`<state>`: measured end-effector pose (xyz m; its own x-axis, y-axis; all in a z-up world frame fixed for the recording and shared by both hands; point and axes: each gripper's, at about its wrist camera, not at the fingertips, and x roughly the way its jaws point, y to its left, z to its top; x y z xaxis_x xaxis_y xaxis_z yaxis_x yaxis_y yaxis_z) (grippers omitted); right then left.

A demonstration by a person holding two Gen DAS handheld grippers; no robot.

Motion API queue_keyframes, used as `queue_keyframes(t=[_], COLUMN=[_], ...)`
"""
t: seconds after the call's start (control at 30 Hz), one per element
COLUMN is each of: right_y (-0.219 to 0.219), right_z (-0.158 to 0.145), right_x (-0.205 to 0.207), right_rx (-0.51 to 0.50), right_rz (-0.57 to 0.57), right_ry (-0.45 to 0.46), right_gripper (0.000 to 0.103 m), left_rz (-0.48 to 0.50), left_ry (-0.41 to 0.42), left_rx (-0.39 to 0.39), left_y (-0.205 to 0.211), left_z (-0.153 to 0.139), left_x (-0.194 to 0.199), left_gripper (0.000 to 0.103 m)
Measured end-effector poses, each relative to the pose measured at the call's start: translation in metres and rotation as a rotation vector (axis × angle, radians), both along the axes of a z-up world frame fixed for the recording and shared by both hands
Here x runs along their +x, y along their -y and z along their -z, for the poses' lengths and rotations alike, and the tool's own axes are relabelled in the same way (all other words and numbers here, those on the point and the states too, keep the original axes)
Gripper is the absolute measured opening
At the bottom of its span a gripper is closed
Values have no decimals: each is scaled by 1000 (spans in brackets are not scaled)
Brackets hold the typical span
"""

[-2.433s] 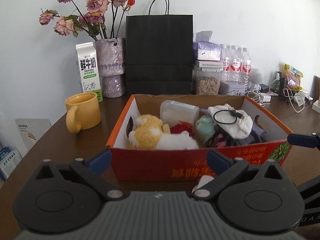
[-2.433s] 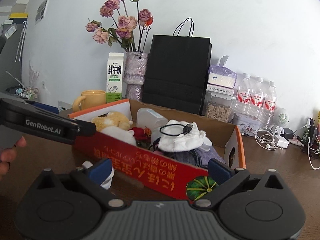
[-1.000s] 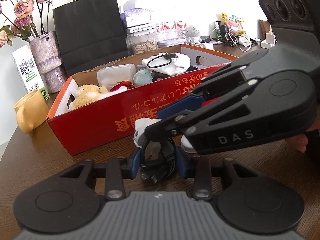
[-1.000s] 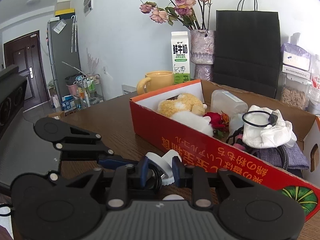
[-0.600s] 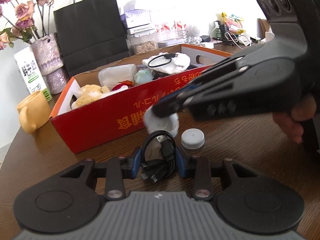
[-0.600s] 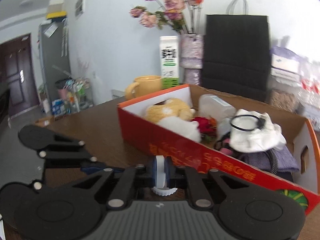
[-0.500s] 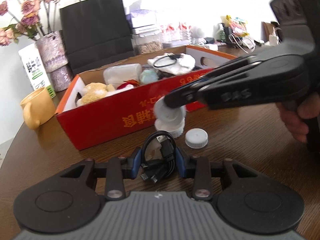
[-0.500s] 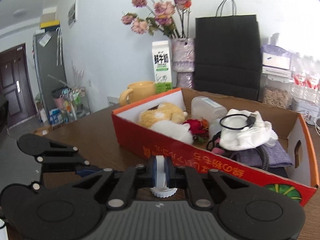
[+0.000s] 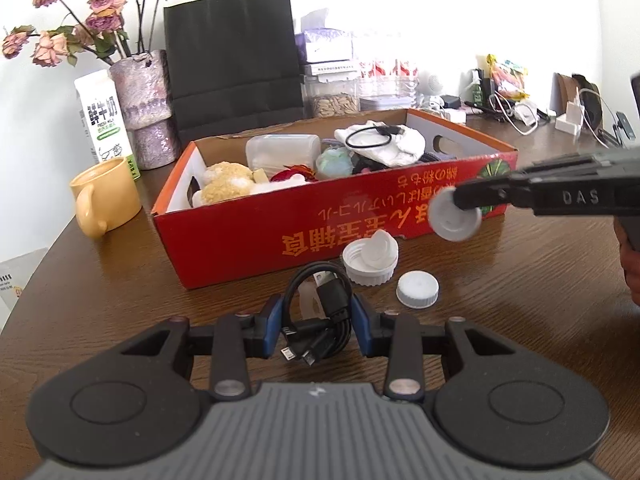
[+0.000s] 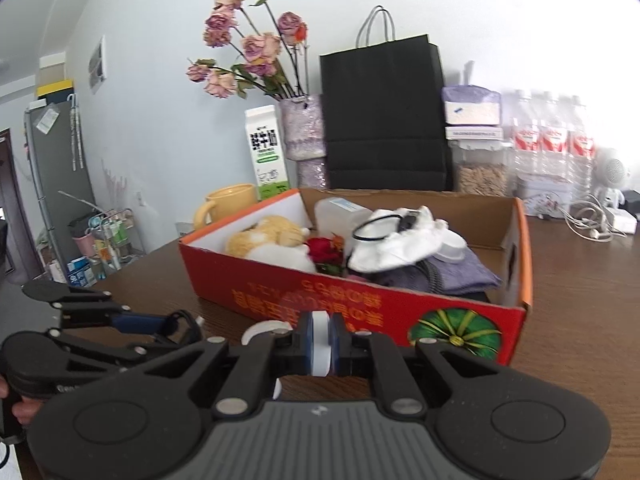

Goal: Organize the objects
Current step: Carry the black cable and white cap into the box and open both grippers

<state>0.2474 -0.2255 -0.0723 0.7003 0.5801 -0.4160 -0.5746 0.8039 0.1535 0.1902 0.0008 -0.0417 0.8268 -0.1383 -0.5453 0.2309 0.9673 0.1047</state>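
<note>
Counter: dark wood-grain counter [image 9: 520, 280] against a white wall, crowded along the back.
Back row: black paper bag [image 9: 232, 52], vase of dried roses [image 9: 144, 108], milk carton [image 9: 105, 120], yellow mug [image 9: 105, 200].
Box: red cardboard box [image 9: 320, 228] mid-counter, holding a plush toy [image 9: 224, 186], a clear plastic container [image 9: 282, 152] and a white cloth [image 9: 384, 140] with a black cable loop on top.
Left gripper: left gripper [image 9: 316, 320] low over the counter just in front of the box, its blue pads closed on a coiled black USB cable [image 9: 316, 308]; whether the coil rests on the wood is hard to tell.
Right gripper: right gripper [image 10: 320, 343] clenched on a white bottle cap [image 9: 454, 216], gripped edge-on and held in the air before the box's front wall.
Loose caps: a ribbed white lid [image 9: 370, 262] with a smaller cap tilted inside it, and a flat white cap [image 9: 417, 289] just beside it, both on the counter between cable and box.
</note>
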Motion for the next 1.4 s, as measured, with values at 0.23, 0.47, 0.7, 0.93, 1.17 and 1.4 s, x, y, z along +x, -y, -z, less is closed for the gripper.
queue_keyframes(t=[0.23,0.47,0.7,0.93,1.17,1.4], right_y=[9,13,13,3,-8,-20], right_z=[1,-7,-20,-37,-51,-55], right_x=[-6,-13,-13,-5,20,56], right_rx=[5,27,48,47,37,50], right_rz=[24,50,63,60,75,98], right_ry=[14,44,80,131,169,176], right_gripper=[8,8,8,8,8,8], left_rz=[-24,-37,-50,-85,-123,-150], left_ry=[27,69,130,172,194,177], left_rx=[-22,-33,-46,-73,-108,-127], left_y=[-1,0,5,7,7,9], left_z=[-11,-26,-47,-63,-76,-75], left_x=[-4,-8,-1,20,53,94], left_gripper=[37,37,37,37,37,37])
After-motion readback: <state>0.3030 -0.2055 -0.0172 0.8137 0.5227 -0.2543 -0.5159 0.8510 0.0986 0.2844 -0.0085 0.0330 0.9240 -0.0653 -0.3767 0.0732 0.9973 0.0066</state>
